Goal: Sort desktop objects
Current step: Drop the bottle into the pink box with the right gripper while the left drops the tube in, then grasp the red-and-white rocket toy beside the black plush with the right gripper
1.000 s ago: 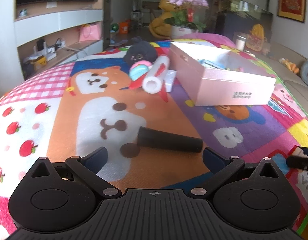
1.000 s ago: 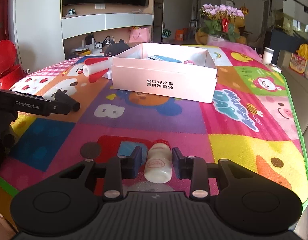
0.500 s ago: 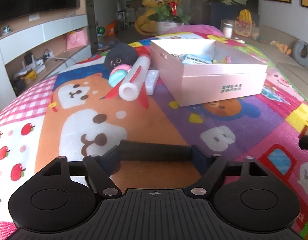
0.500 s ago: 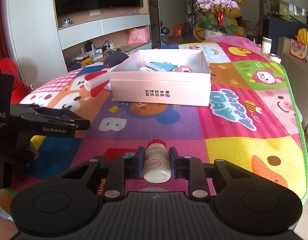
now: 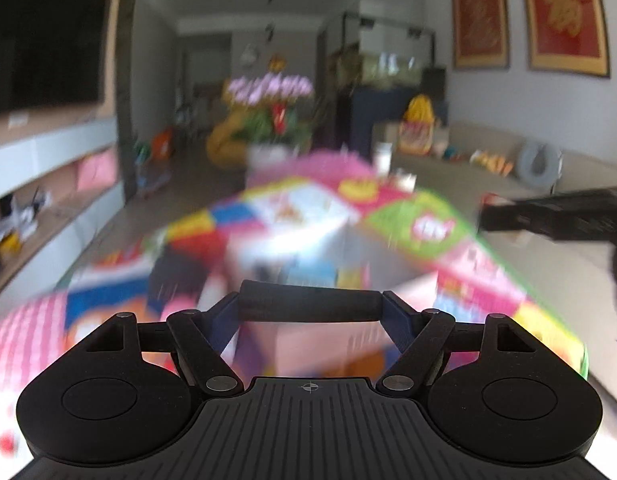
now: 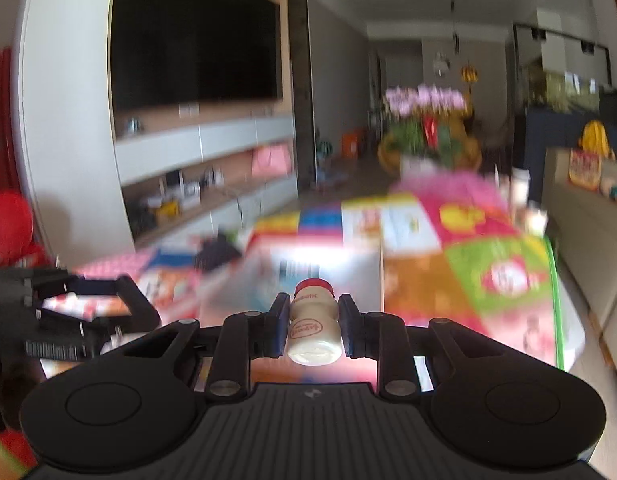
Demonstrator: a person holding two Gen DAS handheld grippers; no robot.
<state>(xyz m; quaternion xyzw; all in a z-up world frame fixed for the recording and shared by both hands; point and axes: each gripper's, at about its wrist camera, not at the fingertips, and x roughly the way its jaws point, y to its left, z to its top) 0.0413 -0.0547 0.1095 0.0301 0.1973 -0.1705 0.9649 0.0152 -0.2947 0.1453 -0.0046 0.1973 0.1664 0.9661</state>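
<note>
My left gripper (image 5: 310,306) is shut on a black cylinder (image 5: 308,302), held crosswise by its two ends, up off the colourful mat (image 5: 448,232). My right gripper (image 6: 313,322) is shut on a small white probiotic bottle (image 6: 314,326) with a red cap, also lifted clear of the mat (image 6: 500,276). The pink open box (image 6: 328,264) lies blurred just beyond the bottle; in the left wrist view the box (image 5: 308,248) shows behind the cylinder. The left gripper's body (image 6: 80,316) appears at the left of the right wrist view, and the right gripper's body (image 5: 556,216) at the right of the left wrist view.
A black plush toy (image 6: 218,254) sits on the mat left of the box, blurred. A flower pot (image 5: 268,120) stands beyond the table's far end. A TV wall with shelves (image 6: 196,152) runs along the left; a sofa (image 5: 508,168) lies at the right.
The left jaws closed onto the black cylinder and lifted it off the mat. The right gripper rose with the bottle. Both views now tilt up toward the room and are motion-blurred.
</note>
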